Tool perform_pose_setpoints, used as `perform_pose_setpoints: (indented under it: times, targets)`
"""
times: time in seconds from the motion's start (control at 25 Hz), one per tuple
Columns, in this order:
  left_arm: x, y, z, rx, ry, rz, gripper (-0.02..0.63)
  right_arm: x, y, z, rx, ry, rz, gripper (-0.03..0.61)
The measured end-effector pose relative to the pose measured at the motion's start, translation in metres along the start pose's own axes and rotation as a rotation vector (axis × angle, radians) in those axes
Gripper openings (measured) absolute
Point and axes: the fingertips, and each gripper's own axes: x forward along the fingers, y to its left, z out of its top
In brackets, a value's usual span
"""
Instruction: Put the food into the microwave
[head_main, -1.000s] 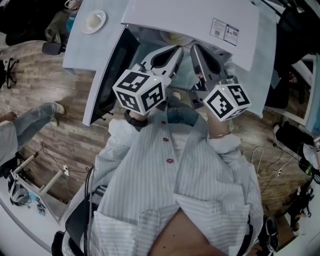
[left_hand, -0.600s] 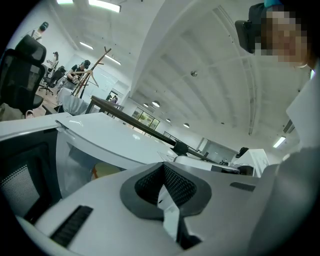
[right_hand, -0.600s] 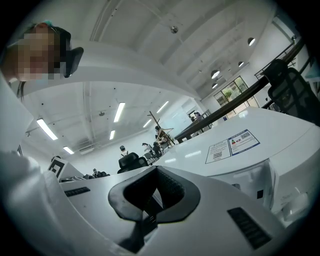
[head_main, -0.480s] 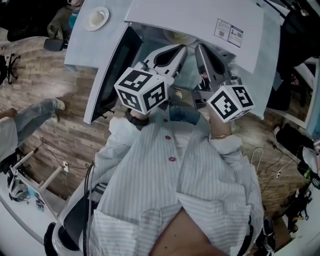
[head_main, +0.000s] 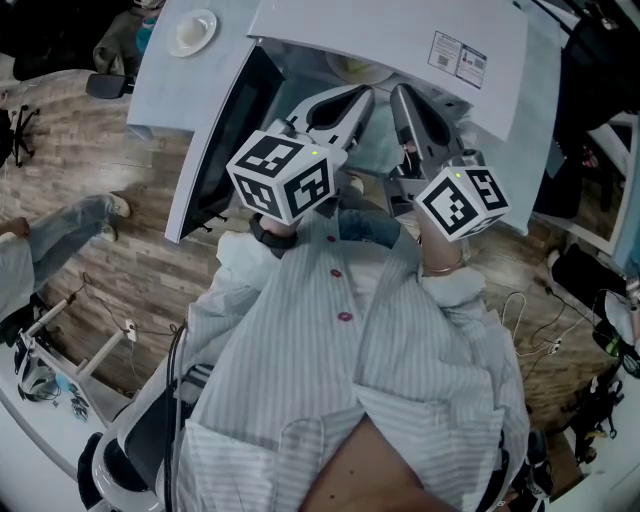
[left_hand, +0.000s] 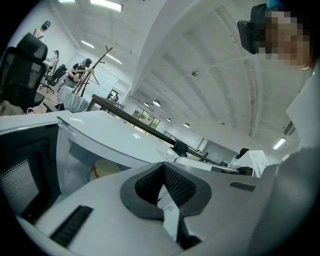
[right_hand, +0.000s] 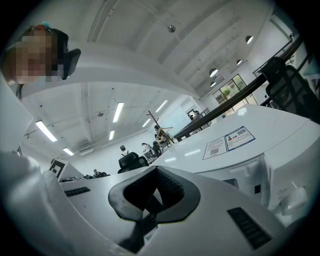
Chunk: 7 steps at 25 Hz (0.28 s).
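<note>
A white microwave (head_main: 400, 35) stands in front of me with its door (head_main: 215, 140) swung open to the left. Inside the cavity sits a pale yellow dish of food (head_main: 355, 68), which the left gripper view shows as a yellowish bowl (left_hand: 107, 169). My left gripper (head_main: 362, 96) and right gripper (head_main: 400, 95) are held side by side, their tips at the mouth of the cavity. In the gripper views the left gripper (left_hand: 162, 169) and right gripper (right_hand: 157, 172) have their pads together with nothing between them.
A white plate (head_main: 190, 32) lies on the white tabletop (head_main: 160, 90) left of the microwave. A seated person's leg (head_main: 60, 235) is on the wooden floor at the left. Cables (head_main: 530, 335) trail on the floor at the right.
</note>
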Motion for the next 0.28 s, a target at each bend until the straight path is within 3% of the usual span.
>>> perform_pose_setpoints:
  times: [0.28]
  targets:
    - [-0.0044,-0.0021,-0.0008,-0.006,0.003,0.008,0.008,-0.0049,0.0022,-0.0006,0.007,-0.001,-0.005,0.032]
